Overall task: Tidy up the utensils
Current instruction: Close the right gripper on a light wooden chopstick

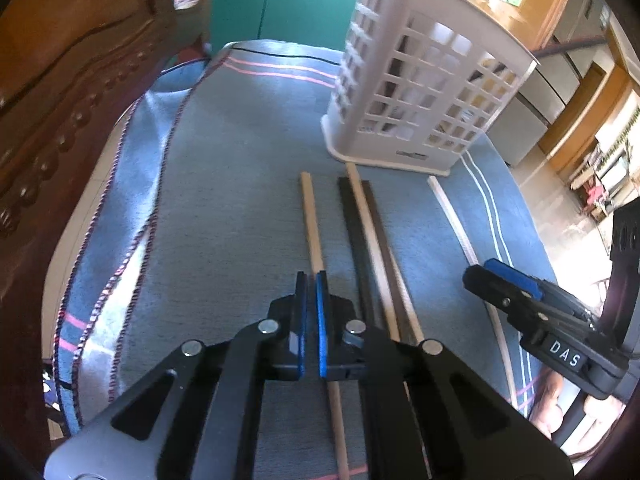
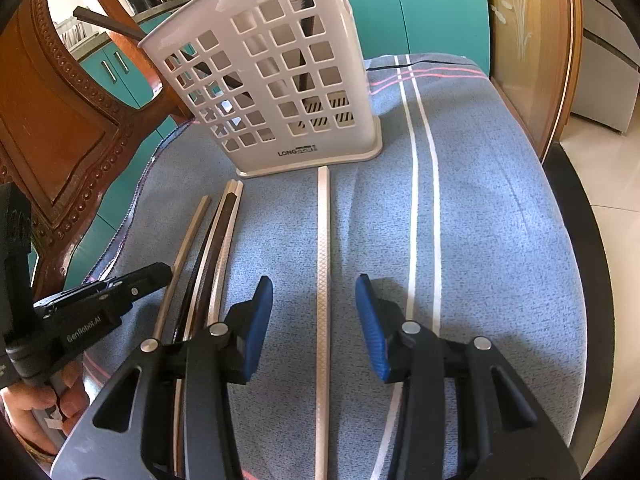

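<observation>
Left gripper pinching the light, stiff, slippery tan wooden chopstick mid-length, before the white slotted plastic basket; right gripper spread.

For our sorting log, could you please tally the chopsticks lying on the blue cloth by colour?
Light wooden chopsticks: 3, one gripped by the left hand-held gripper
Dark brown chopsticks: 2, overlapping in the bundle
White patterned chopstick: 1
Total: 6
</observation>
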